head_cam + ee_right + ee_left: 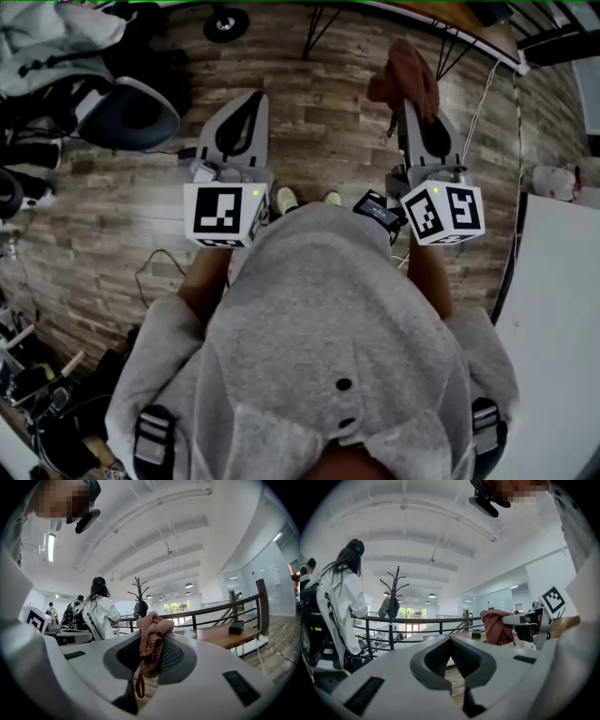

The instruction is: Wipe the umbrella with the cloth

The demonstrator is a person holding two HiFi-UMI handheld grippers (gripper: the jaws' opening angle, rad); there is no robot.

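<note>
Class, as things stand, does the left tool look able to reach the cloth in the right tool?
Probably yes: the cloth, clamped in the right tool, is level with the left tool, nothing but floor between. The left tool is shut and must open first.

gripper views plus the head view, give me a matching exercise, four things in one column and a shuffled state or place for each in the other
Things:
1. left hand-held gripper
2. right hand-held gripper
3. cloth
4. coat rack

States and places:
a. pinkish brown, dangling from between jaws
b. shut with nothing in it
c. standing far off behind the railing
d. shut on the cloth

Pairs: 1-b, 2-d, 3-a, 4-c
</note>
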